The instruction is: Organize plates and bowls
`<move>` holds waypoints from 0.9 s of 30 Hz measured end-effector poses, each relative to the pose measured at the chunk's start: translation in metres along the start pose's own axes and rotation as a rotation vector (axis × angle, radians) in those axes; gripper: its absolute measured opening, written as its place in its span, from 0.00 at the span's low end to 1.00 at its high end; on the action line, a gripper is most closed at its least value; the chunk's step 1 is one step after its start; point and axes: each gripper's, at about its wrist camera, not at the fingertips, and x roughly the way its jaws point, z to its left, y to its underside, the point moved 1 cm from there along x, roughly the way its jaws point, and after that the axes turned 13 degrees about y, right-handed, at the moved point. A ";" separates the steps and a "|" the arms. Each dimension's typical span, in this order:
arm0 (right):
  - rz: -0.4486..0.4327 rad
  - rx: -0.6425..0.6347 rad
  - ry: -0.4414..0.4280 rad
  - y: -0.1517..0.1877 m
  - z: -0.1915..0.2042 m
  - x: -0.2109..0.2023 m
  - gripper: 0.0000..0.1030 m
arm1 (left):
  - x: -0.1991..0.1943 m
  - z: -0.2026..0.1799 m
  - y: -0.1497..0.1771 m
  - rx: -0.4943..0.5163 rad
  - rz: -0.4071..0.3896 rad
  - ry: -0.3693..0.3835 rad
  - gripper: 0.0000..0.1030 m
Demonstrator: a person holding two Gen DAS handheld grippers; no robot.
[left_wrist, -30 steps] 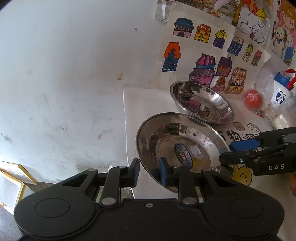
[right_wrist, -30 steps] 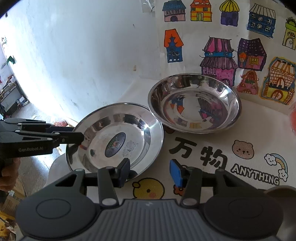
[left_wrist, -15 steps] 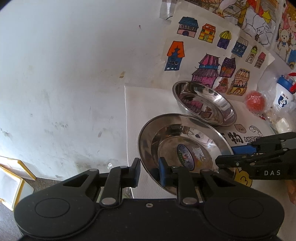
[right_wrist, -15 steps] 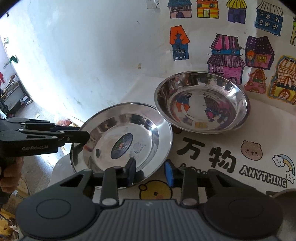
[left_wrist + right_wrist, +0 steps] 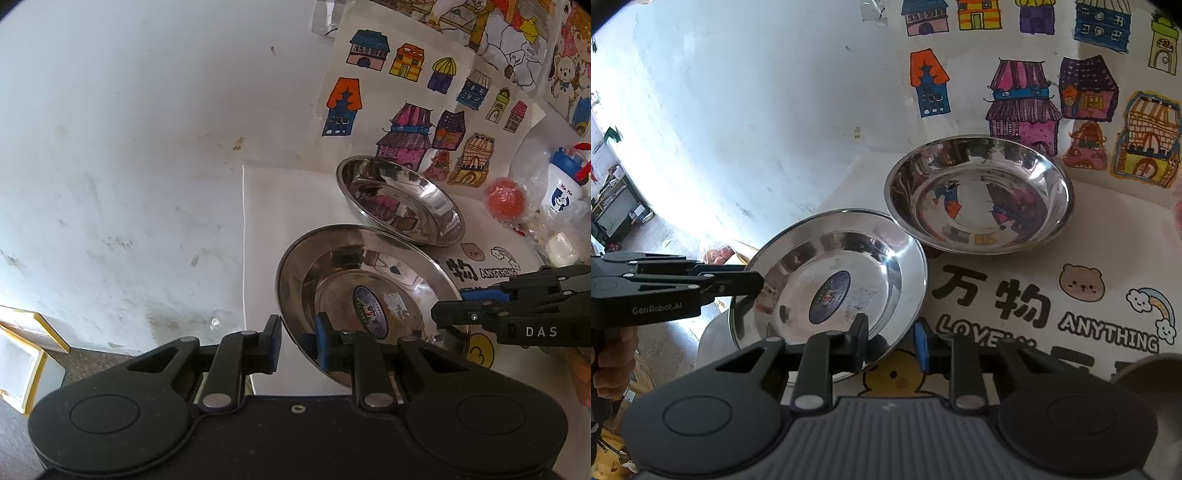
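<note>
A shallow steel plate (image 5: 369, 291) (image 5: 831, 273) with a round sticker in its middle lies at the table's left edge, partly over it. My left gripper (image 5: 297, 341) (image 5: 755, 284) is shut on the plate's left rim. On the opposite side my right gripper (image 5: 890, 345) (image 5: 448, 308) straddles the near rim, one finger inside the plate and the blue pad outside. Its jaws are closing, and a gap still shows at the blue pad. A deeper steel bowl (image 5: 402, 203) (image 5: 979, 195) stands just behind the plate, against the drawings.
A printed cloth (image 5: 1015, 302) covers the table, whose left edge (image 5: 243, 258) drops to the floor. An orange ball (image 5: 504, 199) and a blue-topped cup (image 5: 563, 181) stand at the far right. A grey round object (image 5: 1145, 373) is at the right. A hand (image 5: 609, 362) holds the left gripper.
The right gripper's jaws have narrowed around the plate's near rim. The left gripper and the plate have kept their places.
</note>
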 end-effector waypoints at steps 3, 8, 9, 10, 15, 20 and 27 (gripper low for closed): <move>0.001 -0.006 0.004 0.001 -0.001 -0.003 0.28 | -0.002 -0.003 0.001 -0.003 0.003 0.000 0.19; 0.013 -0.003 -0.003 0.006 -0.004 -0.006 0.28 | -0.006 -0.009 0.004 -0.002 0.009 0.000 0.19; 0.016 -0.002 -0.005 0.007 -0.005 -0.007 0.28 | -0.007 -0.010 0.005 -0.002 0.011 0.000 0.19; 0.020 -0.002 -0.006 0.007 -0.005 -0.007 0.28 | -0.008 -0.011 0.005 -0.005 0.014 0.000 0.18; 0.030 -0.008 -0.008 0.010 -0.004 -0.012 0.28 | -0.010 -0.013 0.007 -0.003 0.029 -0.002 0.18; 0.024 -0.019 -0.005 0.014 -0.003 -0.020 0.26 | -0.014 -0.016 0.011 -0.003 0.031 -0.006 0.17; 0.032 -0.013 -0.004 0.017 -0.006 -0.029 0.23 | -0.016 -0.018 0.013 -0.014 0.031 0.008 0.14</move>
